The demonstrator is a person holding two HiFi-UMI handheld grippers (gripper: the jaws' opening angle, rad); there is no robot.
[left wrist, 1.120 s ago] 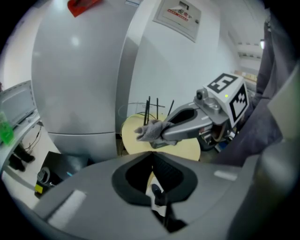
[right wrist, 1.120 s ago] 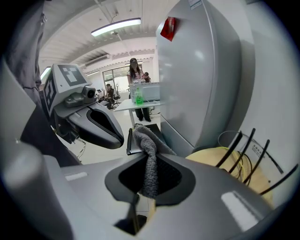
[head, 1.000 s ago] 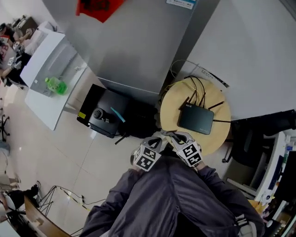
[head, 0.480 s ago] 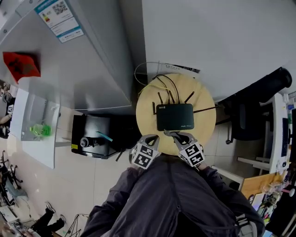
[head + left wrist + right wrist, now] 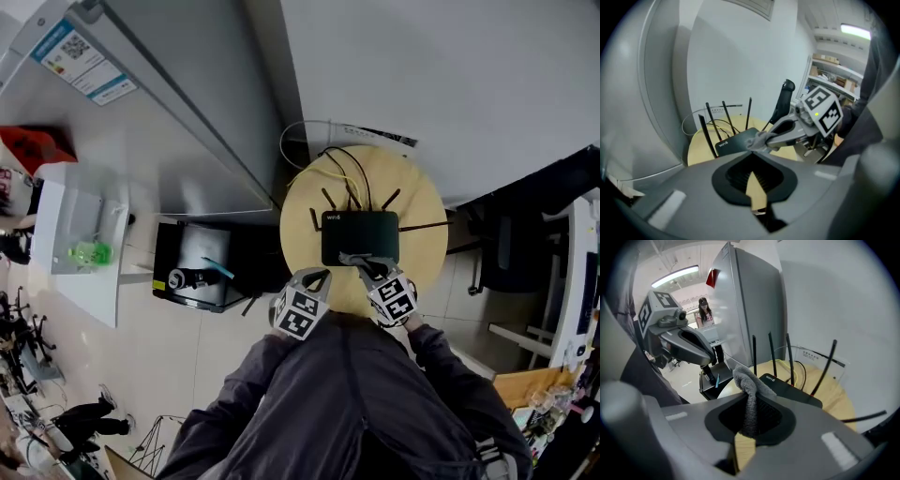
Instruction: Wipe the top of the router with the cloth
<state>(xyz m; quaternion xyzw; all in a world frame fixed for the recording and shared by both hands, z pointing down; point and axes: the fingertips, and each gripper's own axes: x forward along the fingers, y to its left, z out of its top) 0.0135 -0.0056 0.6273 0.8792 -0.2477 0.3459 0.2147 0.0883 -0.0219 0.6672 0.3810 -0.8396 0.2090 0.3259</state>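
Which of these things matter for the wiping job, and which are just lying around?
For the job: router, cloth, right gripper clamping the cloth.
Just lying about: green bottle, black case on the floor.

The cloth (image 5: 749, 383) is fuzzy, the router (image 5: 360, 237) matt black plastic, the table (image 5: 424, 251) smooth pale wood

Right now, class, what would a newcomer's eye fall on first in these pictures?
A black router, antennas up, sits on a round wooden table beside a white wall. The right gripper pinches a grey cloth at the router's near edge.
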